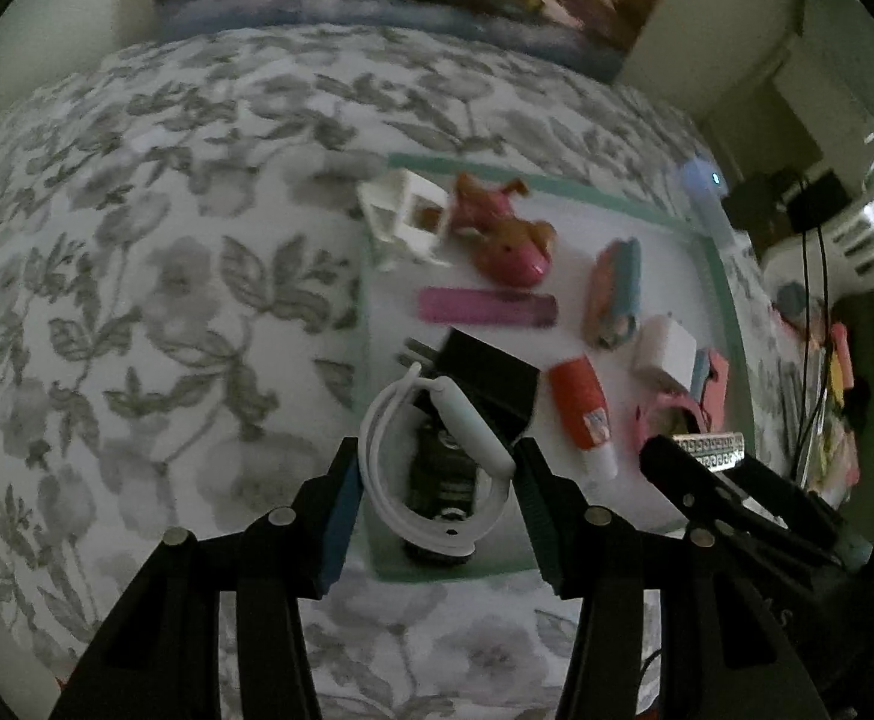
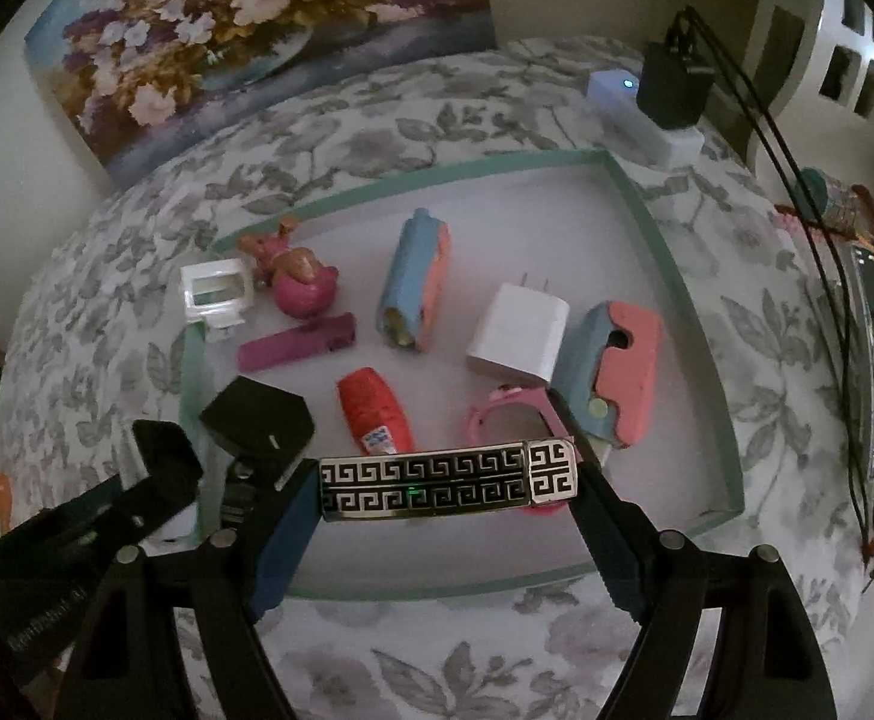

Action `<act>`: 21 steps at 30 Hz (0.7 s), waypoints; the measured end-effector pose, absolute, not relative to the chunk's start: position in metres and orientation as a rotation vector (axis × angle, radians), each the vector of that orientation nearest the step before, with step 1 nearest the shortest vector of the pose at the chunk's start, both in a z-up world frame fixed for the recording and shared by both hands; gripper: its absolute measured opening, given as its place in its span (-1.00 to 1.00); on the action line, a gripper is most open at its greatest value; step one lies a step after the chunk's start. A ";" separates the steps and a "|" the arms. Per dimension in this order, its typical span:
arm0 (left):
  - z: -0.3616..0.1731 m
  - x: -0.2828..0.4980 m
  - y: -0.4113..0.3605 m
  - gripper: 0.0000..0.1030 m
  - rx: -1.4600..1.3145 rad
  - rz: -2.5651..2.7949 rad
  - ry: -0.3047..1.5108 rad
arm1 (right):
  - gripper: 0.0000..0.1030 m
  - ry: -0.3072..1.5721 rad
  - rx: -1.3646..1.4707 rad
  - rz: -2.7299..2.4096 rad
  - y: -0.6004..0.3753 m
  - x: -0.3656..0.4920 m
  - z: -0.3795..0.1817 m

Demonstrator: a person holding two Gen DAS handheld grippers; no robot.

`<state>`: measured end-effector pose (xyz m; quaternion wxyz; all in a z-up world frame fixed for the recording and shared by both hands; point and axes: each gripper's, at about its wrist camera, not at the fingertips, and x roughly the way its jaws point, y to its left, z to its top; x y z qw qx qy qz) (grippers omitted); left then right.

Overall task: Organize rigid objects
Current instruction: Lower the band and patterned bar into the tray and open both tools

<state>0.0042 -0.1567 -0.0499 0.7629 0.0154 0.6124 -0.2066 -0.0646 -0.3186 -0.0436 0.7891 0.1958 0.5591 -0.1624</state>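
Above green-rimmed tray (image 2: 647,222), left gripper (image 1: 437,480) pinches white looped device (image 1: 431,468); right gripper (image 2: 446,483) clamps patterned metal bar (image 2: 446,480) endwise.

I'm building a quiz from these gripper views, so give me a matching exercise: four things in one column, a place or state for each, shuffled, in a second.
1. white looped gadget
2. patterned silver-and-black bar
3. white charger
4. power strip

A. outside the tray, on the flowered cloth
B. lying in the tray, plug prongs pointing away
C. between the left gripper's fingers
D. gripped by its ends in the right gripper

Pairs: 1-C, 2-D, 3-B, 4-A
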 end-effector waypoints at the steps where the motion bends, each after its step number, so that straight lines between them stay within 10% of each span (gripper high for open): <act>1: -0.052 0.004 -0.160 0.02 0.036 -0.451 1.341 | 0.63 1.211 0.417 -0.358 -0.321 -0.065 -0.046; 21: -0.050 0.000 -0.139 0.39 -0.020 -0.429 1.349 | 0.76 1.220 0.384 -0.361 -0.318 -0.075 -0.059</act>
